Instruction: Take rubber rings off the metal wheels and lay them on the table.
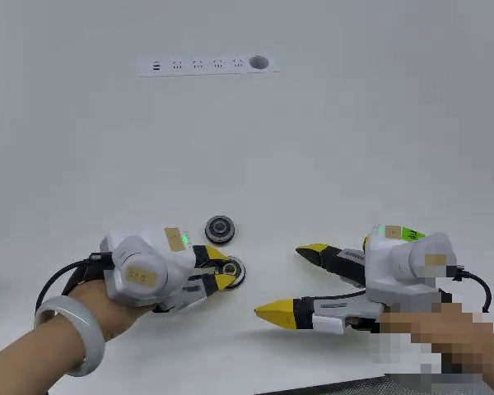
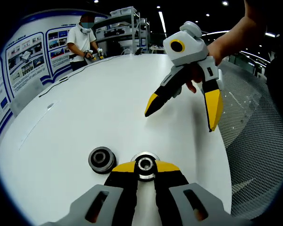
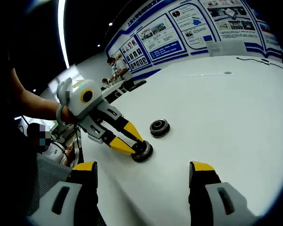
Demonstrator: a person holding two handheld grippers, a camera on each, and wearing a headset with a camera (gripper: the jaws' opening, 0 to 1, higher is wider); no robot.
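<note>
Down on the white table point(image 1: 329, 148) in the head view, the left tongs point(image 1: 222, 270) are pinched narrow on one metal wheel point(image 1: 235, 270), which rests on the surface. Just beyond it, and apart from it, sits a second wheel point(image 1: 220, 230), its black rubber ring point(image 1: 209, 230) on. Over to the right, the right tongs point(image 1: 280, 280) gape wide with nothing between them, their yellow tips aimed at the gripped wheel. A power strip point(image 1: 206, 64) lies far back.

Over to the left gripper view: the yellow tips close in on the gripped wheel point(image 2: 145, 165) from both sides. The second wheel point(image 2: 102, 159) sits just to its left, and the right tongs point(image 2: 179, 120) hang spread open above the table. A person point(image 2: 82, 40) stands in the background.

Now the right gripper view: the right tongs point(image 3: 143, 167) stand far apart, framing the left tongs point(image 3: 133, 142) clamped on the wheel point(image 3: 144, 152). The second wheel point(image 3: 159, 127) sits loose behind.
</note>
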